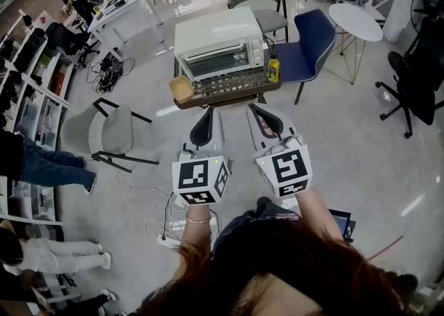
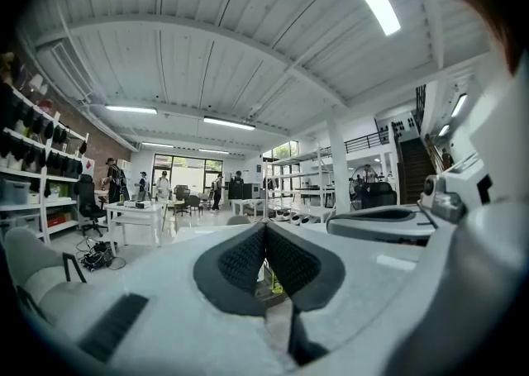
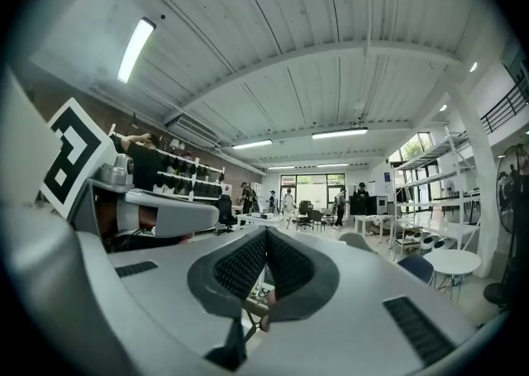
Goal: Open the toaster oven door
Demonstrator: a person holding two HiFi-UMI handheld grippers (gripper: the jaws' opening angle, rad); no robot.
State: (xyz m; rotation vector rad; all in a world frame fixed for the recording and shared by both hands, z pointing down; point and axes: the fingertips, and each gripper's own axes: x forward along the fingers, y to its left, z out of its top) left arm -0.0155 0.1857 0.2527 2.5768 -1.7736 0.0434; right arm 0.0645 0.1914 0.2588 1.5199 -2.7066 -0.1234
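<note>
A white toaster oven (image 1: 218,47) stands on a small dark table (image 1: 208,101) ahead of me in the head view, its glass door (image 1: 216,62) closed and facing me. Both grippers hang side by side in the air short of the table's near edge, pointing level at the oven. My left gripper (image 1: 207,109) is shut, its black pads meeting at the tip (image 2: 265,226) with nothing between them. My right gripper (image 1: 252,105) is shut too, pads together (image 3: 265,230) and empty. Neither touches the oven or the table.
A yellow bottle (image 1: 274,69) stands at the table's right end, a small wooden box (image 1: 181,88) at its left. A grey chair (image 1: 118,130) sits left, a blue chair (image 1: 310,44) and white round table (image 1: 355,12) right, a black office chair (image 1: 416,78) far right.
</note>
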